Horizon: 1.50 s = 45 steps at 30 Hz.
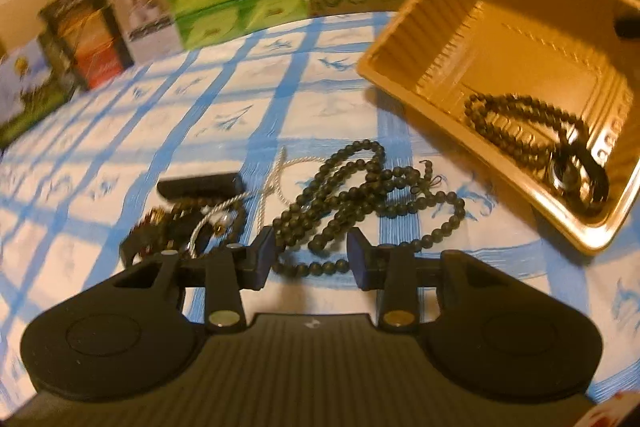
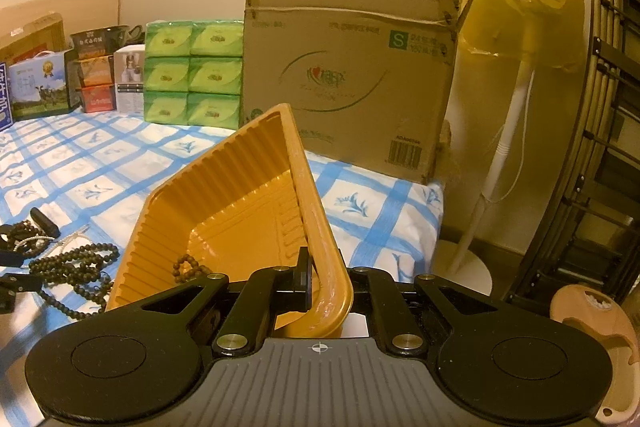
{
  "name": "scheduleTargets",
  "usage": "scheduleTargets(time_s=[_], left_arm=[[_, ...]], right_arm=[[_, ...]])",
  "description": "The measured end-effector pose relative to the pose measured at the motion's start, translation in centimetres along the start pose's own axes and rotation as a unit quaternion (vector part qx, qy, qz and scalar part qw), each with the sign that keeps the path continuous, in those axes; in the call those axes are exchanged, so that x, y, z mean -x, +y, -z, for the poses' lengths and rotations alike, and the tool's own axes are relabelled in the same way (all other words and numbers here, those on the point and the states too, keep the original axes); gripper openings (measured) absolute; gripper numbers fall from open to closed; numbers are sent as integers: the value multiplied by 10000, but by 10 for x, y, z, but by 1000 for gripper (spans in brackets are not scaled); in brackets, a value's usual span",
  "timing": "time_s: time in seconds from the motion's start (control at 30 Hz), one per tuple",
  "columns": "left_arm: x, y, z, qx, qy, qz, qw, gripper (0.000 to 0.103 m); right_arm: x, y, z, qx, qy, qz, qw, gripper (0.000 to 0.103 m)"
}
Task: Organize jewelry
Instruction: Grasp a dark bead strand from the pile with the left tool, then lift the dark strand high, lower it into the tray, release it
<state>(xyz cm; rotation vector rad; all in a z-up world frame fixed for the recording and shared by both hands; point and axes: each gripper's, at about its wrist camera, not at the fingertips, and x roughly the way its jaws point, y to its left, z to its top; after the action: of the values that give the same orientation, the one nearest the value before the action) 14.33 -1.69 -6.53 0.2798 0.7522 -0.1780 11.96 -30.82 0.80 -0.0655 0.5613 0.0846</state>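
Limp, light, tangle-prone beads [image 1: 352,195] heaped on the checked cloth [image 1: 200,115] beside the tray [image 1: 404,39], best pinched at a bunched clump between the half-open, empty left tool [image 1: 312,255]; right tool [image 2: 320,279] clamped on tray rim.

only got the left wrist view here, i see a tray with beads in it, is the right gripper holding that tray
Observer: Yes. The right gripper is shut on the rim of the orange tray at its near corner.
Operator: is the tray flat on the cloth
Observer: It looks tipped, the far corner raised above the checked cloth.
Operator: anything off the table edge
Observer: A white fan stand stands on the floor past the cloth's edge.
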Motion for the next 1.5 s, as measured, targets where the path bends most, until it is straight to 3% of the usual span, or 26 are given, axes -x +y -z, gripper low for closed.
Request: scheduleTargets(time_s=[0.23, 0.33, 0.67, 1.07, 1.5], left_arm=[[-18, -12, -2, -767, 183, -14, 9969, 11], [-14, -10, -4, -714, 227, 42, 9972, 7], [22, 16, -43, -156, 97, 379, 9991, 6], [98, 44, -120, 41, -734, 649, 9952, 6], [166, 46, -191, -150, -1694, 756, 9825, 6]], right_arm=[[-2, 0, 1, 4, 12, 22, 10000, 8], [-2, 0, 1, 1, 16, 24, 10000, 8], [-2, -3, 3, -96, 31, -2, 9999, 8], [2, 1, 2, -103, -3, -32, 9999, 8], [4, 4, 0, -75, -31, -42, 10000, 8]])
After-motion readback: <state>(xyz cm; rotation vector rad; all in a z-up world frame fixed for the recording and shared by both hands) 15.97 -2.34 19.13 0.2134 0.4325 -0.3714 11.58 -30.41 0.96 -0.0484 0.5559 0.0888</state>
